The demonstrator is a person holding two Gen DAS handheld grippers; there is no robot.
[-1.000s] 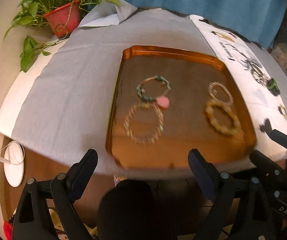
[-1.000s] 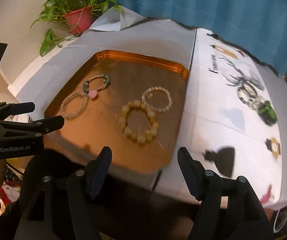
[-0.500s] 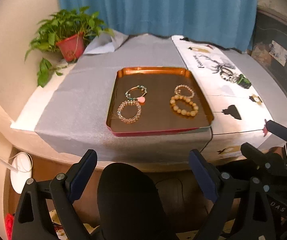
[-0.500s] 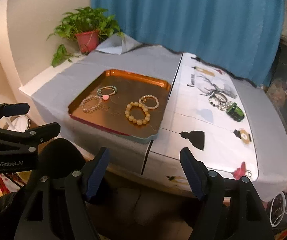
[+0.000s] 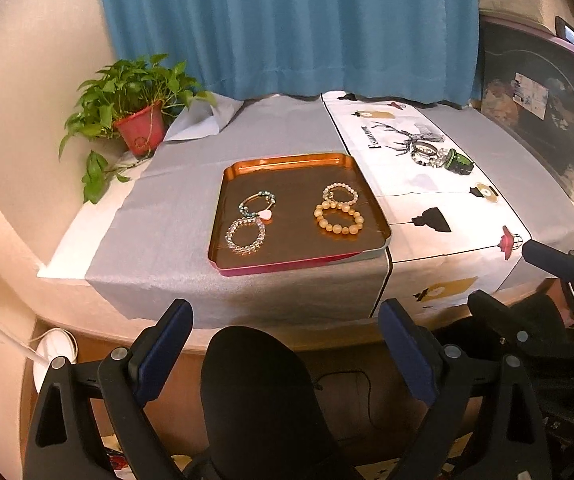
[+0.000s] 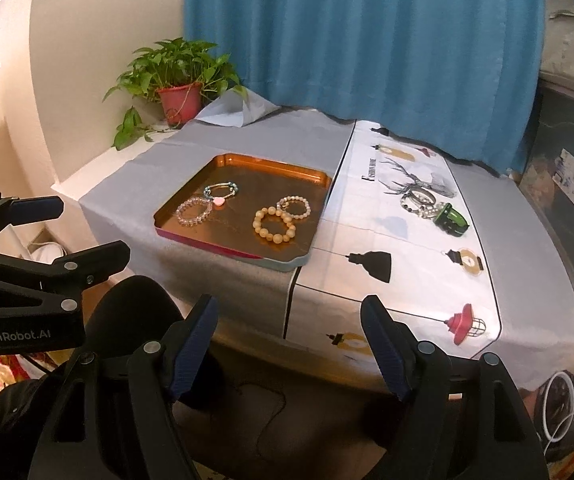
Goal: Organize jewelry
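Four bracelets lie in the orange tray [image 5: 301, 266] on the counter, a few more bracelets [image 6: 419, 202] wait on the white cloth beside it, and both grippers hang far back with jaws wide apart, holding nothing.

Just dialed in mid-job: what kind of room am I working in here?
Most likely a home room, not a lab. A cloth-covered table stands before a blue curtain, with a potted plant in the corner and a copper tray of bracelets laid out on it.
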